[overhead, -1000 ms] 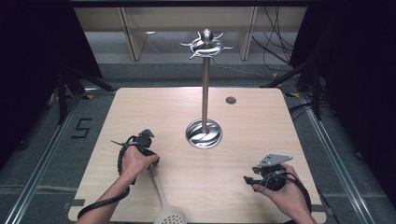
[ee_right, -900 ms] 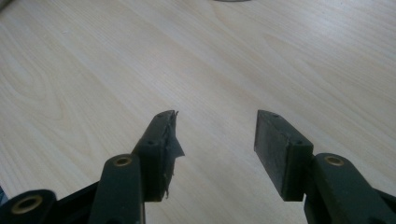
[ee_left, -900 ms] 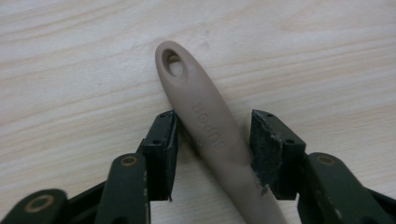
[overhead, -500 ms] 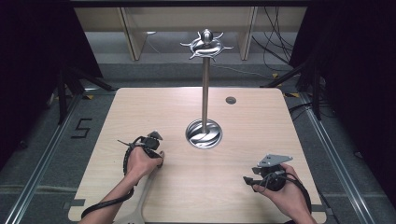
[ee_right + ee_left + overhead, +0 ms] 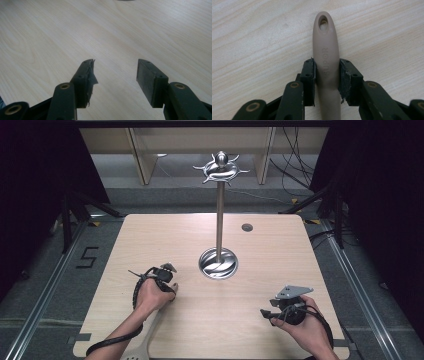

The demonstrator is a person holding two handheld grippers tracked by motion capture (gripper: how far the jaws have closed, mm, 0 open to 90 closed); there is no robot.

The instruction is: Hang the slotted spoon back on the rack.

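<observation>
My left gripper (image 5: pixel 327 65) is shut on the beige handle of a spatula (image 5: pixel 326 50), near the end with the hanging hole; the handle reads "SUPOR". In the high view the left gripper (image 5: pixel 161 274) sits at the table's near left. The spatula (image 5: pixel 145 340) runs from under the hand down to its slotted head at the table's front edge. My right gripper (image 5: pixel 115 67) is open over bare wood with nothing between its jaws. The high view shows the right gripper (image 5: pixel 274 312) at the near right.
A tall metal utensil stand (image 5: pixel 219 215) rises from a round shiny base (image 5: pixel 218 265) at the table's middle, with curved hooks at its top (image 5: pixel 220 169). A small dark round insert (image 5: pixel 246 227) sits in the wooden table (image 5: pixel 280 265) behind it.
The spatula's slotted head has swung from the right of the left forearm to its left, and the left hand has drawn slightly nearer. The right gripper has not moved.
</observation>
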